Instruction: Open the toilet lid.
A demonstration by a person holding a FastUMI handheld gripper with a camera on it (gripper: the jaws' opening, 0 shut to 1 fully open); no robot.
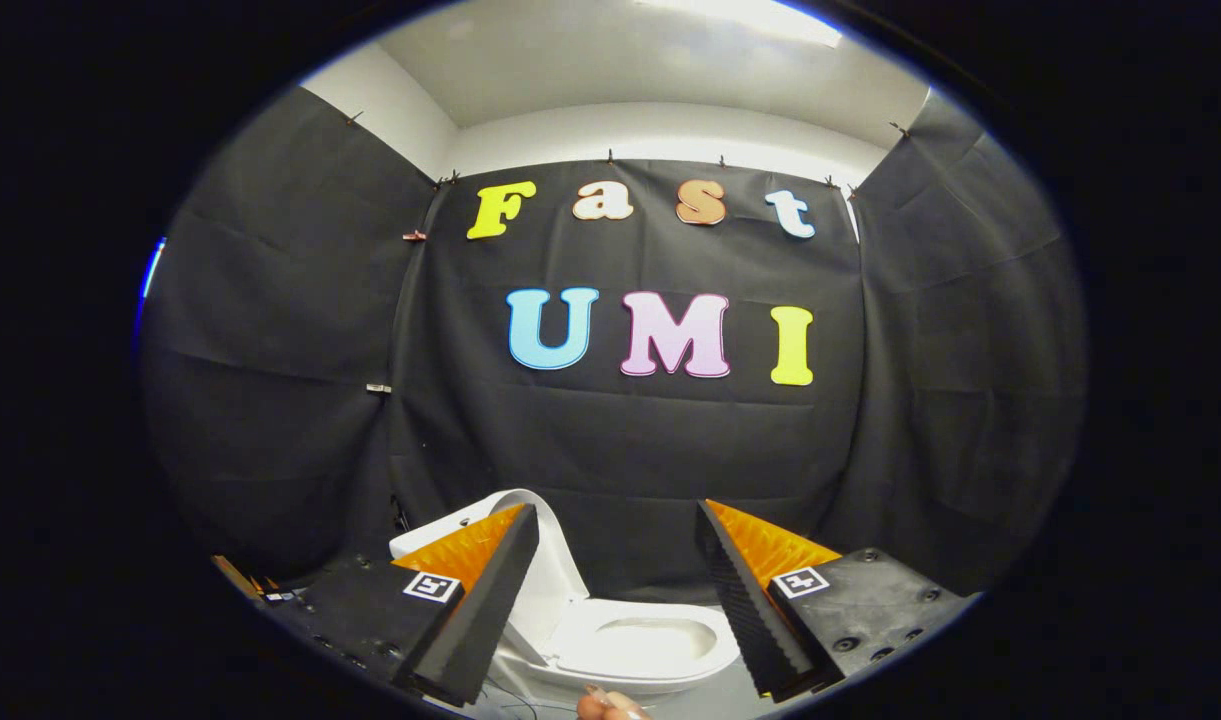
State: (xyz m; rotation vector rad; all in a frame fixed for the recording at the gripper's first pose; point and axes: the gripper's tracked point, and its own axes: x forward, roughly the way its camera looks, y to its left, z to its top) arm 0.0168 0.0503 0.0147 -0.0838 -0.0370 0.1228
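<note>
- The tool (615, 570) stands wide open with nothing between its fingers; neither pad touches anything.
- Left finger (475, 610): its dark ribbed pad crosses in front of the lid (545, 560), which shows just to that finger's inner side.
- The lid is white and already stands up, leaning back toward the tank end on the left; it looks raised rather than lying flat on the seat, though the finger hides part of it.
- The toilet (635, 650) sits below and just beyond the fingertips, in the gap between them, its seat ring and bowl open to view.
- Its long axis runs from the tank at the left finger across to the bowl's front near the right finger, so the hinge lies on the left side.
- Right finger (745, 600): its pad hangs over the bowl's front edge, apart from the lid.
- A fingertip (610, 703) of a person shows low down between the two fingers.
- Judgement: the lid is nearer the left finger, and with it up the task looks nearly or fully done; any last push would go leftward toward the tank.
</note>
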